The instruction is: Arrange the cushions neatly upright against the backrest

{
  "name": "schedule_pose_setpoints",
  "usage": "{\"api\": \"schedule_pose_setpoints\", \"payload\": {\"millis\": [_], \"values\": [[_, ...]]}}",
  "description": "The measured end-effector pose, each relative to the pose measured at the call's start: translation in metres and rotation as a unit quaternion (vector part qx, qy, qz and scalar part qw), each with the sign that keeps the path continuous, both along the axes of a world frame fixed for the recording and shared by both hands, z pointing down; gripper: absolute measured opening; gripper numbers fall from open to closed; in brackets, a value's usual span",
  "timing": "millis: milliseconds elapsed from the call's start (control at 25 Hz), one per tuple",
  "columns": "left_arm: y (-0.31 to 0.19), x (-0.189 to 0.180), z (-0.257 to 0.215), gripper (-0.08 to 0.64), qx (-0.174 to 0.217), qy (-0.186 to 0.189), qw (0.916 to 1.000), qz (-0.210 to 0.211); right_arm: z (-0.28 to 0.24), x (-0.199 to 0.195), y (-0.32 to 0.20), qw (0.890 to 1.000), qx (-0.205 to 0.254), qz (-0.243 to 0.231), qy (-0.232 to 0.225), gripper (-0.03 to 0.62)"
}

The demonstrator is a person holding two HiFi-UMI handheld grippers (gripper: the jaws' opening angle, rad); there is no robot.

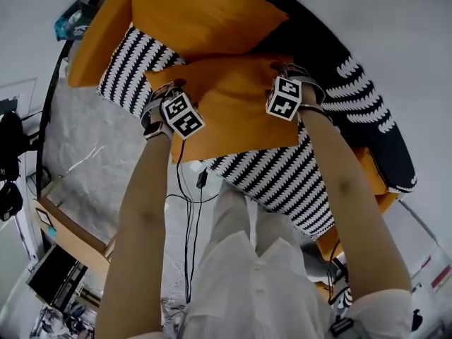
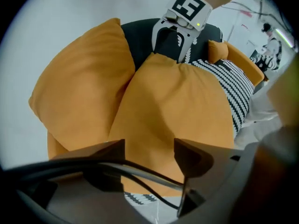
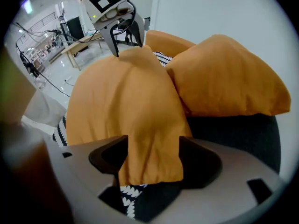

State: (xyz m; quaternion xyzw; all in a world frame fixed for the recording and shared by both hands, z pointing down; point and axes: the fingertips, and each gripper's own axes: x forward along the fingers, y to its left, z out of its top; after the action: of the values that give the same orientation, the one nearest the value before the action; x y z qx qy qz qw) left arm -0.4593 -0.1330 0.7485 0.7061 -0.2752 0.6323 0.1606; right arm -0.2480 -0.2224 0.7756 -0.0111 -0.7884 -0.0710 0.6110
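Both wide open: right gripper (image 3: pixel 153 146) straddles the orange cushion (image 3: pixel 124 92), its limp corner seemingly unpinched; left gripper (image 2: pixel 149 148) over smooth cloth.

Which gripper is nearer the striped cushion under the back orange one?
Left. The left gripper is beside the striped cushion; the right gripper is across the front orange cushion.

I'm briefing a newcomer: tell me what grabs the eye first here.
Bright against the dark sofa, a rear orange cushion and a front orange cushion stand out first, the front one lying over black-and-white patterned cushions. The left tongs and right tongs stand open at its corners, one corner hanging between the right pair.
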Motion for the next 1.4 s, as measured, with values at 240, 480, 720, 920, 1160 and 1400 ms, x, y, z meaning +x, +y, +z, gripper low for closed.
{"api": "schedule_pose_setpoints", "payload": {"millis": [240, 480, 720, 920, 1160, 1400], "values": [[0.001, 0.001, 0.041, 0.322, -0.01, -0.028, 0.9994, 0.018, 0.044, -0.009, 0.006, 1.0, -0.005, -0.013, 0.022, 0.327], [0.014, 0.008, 0.027, 0.127, -0.002, -0.015, 0.9997, 0.021, 0.025, -0.001, 0.019, 0.999, 0.046, -0.007, 0.027, 0.085], [0.038, 0.016, 0.008, 0.025, -0.03, -0.024, 0.9981, 0.048, 0.0, 0.009, 0.046, 0.999, 0.036, 0.033, 0.014, 0.014], [0.056, 0.029, -0.032, 0.025, -0.048, -0.025, 0.9963, 0.067, -0.041, 0.028, 0.081, 0.999, 0.027, 0.033, 0.019, 0.014], [0.027, 0.09, -0.083, 0.026, -0.014, -0.029, 0.988, 0.151, -0.089, 0.099, 0.109, 0.992, 0.038, 0.123, 0.012, 0.014], [-0.014, 0.211, -0.128, 0.026, 0.048, -0.004, 0.9701, 0.238, -0.141, 0.221, 0.112, 0.964, 0.099, 0.245, 0.022, 0.015]]}}
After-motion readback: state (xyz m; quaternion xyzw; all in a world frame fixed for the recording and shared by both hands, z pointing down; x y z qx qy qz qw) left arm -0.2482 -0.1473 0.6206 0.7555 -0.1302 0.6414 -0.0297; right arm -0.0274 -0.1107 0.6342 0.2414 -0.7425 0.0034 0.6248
